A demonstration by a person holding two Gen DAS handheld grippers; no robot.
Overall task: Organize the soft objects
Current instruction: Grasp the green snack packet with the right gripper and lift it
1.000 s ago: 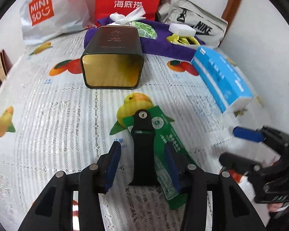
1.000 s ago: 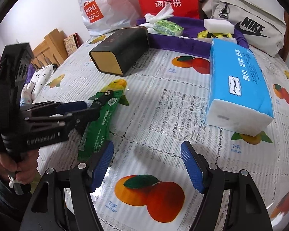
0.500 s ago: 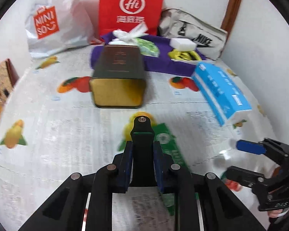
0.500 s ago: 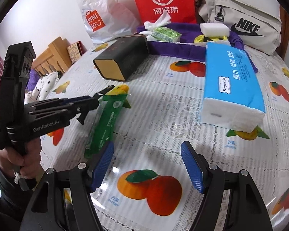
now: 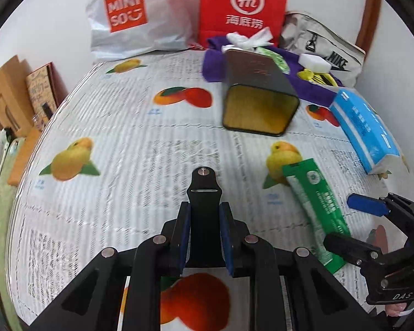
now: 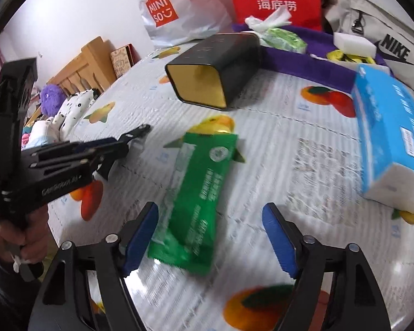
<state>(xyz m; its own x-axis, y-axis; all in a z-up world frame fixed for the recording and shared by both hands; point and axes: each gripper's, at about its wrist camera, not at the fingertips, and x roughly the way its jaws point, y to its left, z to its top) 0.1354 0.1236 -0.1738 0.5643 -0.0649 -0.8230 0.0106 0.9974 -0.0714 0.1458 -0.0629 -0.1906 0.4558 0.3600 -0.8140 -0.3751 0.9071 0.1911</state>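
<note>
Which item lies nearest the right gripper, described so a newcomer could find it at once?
Start at the fruit-printed tablecloth and find the dark tin lying on its side, gold interior showing. Just in front lies a long flat green packet, its near end between the opening jaws of the right gripper. It is the only green thing on the open cloth.

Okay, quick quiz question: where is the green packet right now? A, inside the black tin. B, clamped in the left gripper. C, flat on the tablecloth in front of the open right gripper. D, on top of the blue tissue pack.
C: the green packet lies flat on the tablecloth, its near end reaching between the right gripper, whose jaws are opening without touching it.
</note>
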